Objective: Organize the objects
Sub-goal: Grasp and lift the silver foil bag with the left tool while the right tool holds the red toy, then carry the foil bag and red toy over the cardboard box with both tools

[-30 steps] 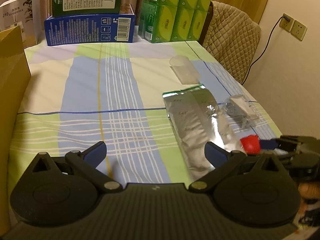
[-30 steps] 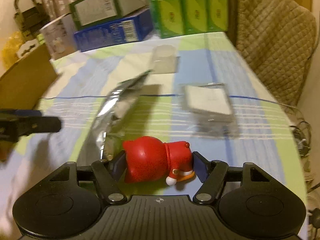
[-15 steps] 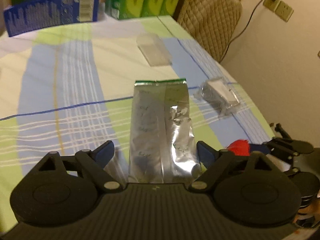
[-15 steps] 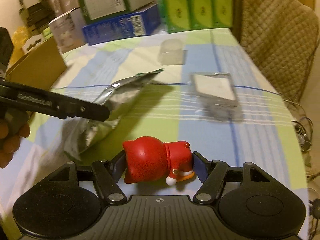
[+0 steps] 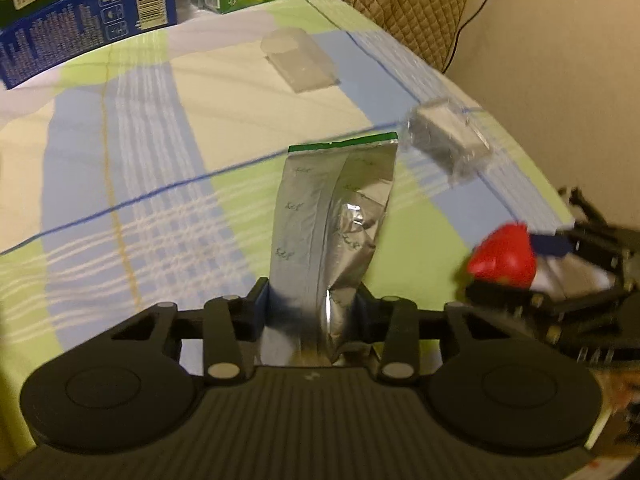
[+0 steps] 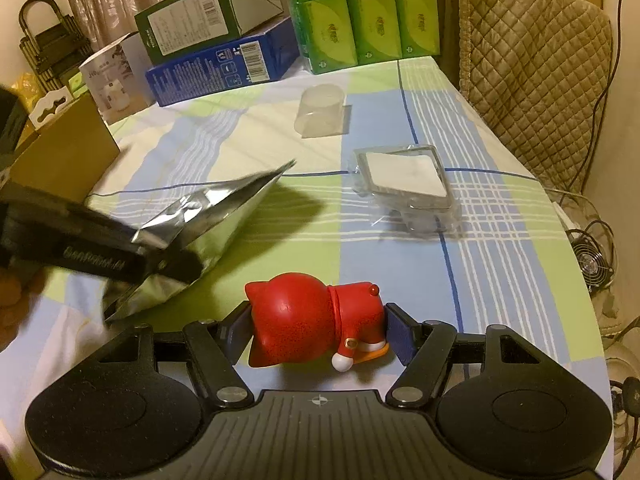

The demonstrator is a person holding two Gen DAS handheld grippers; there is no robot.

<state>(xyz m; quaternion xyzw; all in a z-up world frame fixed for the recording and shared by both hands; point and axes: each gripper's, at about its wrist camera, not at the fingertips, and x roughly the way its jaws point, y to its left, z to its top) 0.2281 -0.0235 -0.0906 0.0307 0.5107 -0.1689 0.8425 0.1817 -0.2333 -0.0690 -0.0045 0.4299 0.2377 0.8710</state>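
Note:
My left gripper is shut on the near end of a silver foil pouch and tilts its far end up off the checked tablecloth. In the right wrist view the pouch hangs from the left gripper at the left. My right gripper is shut on a red cat figurine, held just above the table's near edge. The figurine also shows in the left wrist view at the right.
A clear plastic cup lies on its side mid-table. A clear packet with a white square lies to the right. Blue and green boxes, green tissue packs, a cardboard box at left, a quilted chair at right.
My left gripper moved right onto the foil pouch, closed on its near end and lifted it. The right gripper keeps holding the red figurine, nearly still.

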